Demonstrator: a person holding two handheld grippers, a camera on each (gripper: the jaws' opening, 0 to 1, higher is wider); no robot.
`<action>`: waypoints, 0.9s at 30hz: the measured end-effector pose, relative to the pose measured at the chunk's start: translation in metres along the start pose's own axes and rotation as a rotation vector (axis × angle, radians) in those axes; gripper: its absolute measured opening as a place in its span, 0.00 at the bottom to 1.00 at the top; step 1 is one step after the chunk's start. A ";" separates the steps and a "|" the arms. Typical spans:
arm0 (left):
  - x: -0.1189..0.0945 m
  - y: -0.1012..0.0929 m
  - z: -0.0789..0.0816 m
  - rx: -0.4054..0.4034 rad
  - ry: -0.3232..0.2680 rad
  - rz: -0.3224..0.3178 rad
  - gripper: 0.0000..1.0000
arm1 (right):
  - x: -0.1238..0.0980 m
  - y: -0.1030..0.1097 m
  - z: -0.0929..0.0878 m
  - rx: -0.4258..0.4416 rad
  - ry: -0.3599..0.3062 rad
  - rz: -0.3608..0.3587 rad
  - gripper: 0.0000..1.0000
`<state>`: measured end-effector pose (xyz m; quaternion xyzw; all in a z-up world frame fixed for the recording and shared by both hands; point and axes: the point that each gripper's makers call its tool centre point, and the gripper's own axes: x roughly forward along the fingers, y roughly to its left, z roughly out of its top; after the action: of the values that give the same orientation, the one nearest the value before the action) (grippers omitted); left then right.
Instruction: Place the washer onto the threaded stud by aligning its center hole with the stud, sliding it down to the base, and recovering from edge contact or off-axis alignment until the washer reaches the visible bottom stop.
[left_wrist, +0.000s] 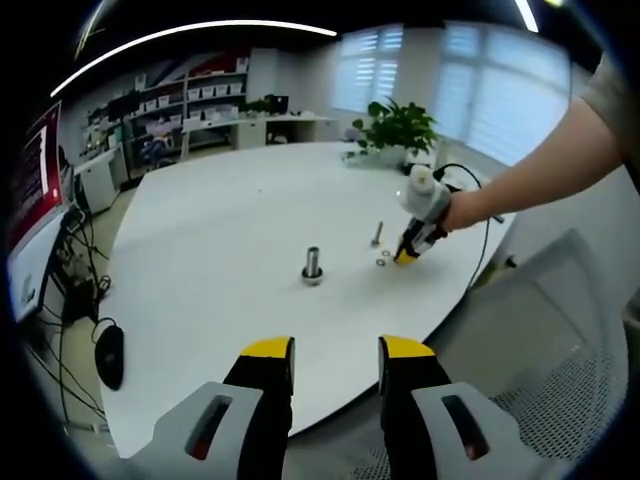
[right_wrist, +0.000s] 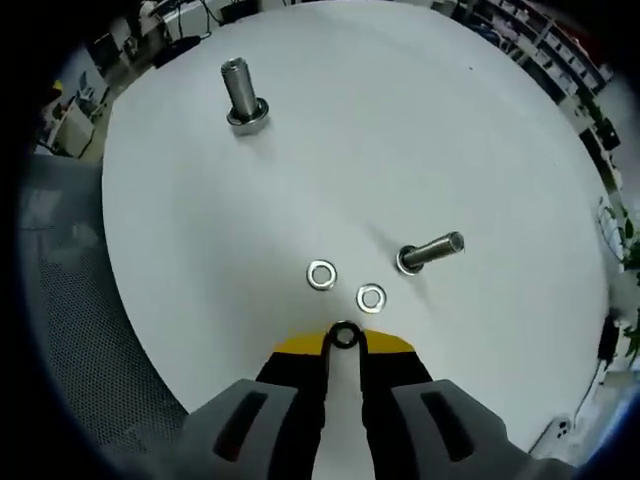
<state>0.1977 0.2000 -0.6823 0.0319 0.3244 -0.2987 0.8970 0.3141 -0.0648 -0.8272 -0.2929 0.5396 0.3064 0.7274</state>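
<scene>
In the right gripper view my right gripper is shut on a small dark washer, held edge-on at the yellow fingertips just above the white table. Two silver washers lie flat just ahead of it. A slim threaded stud stands beyond them to the right. A thicker stud on a nut base stands farther off at upper left. In the left gripper view my left gripper hangs open over the table's near edge, well short of the thick stud. The right gripper is beside the slim stud.
A person's arm reaches in from the right holding the right gripper. A grey mesh chair stands at the table's near right edge. A potted plant sits at the far rim. Cables and a mouse lie on the floor at left.
</scene>
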 end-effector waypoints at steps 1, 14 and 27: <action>0.000 0.000 0.000 0.001 0.000 -0.001 0.31 | -0.003 -0.002 0.002 0.005 -0.015 -0.006 0.14; 0.000 -0.002 0.001 0.004 -0.004 -0.011 0.31 | -0.031 -0.032 0.033 0.035 -0.112 -0.064 0.14; 0.000 -0.003 0.002 0.004 -0.007 -0.016 0.31 | -0.043 -0.045 0.052 0.004 -0.165 -0.122 0.14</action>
<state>0.1972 0.1974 -0.6804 0.0301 0.3208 -0.3068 0.8956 0.3701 -0.0595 -0.7688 -0.2978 0.4595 0.2836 0.7873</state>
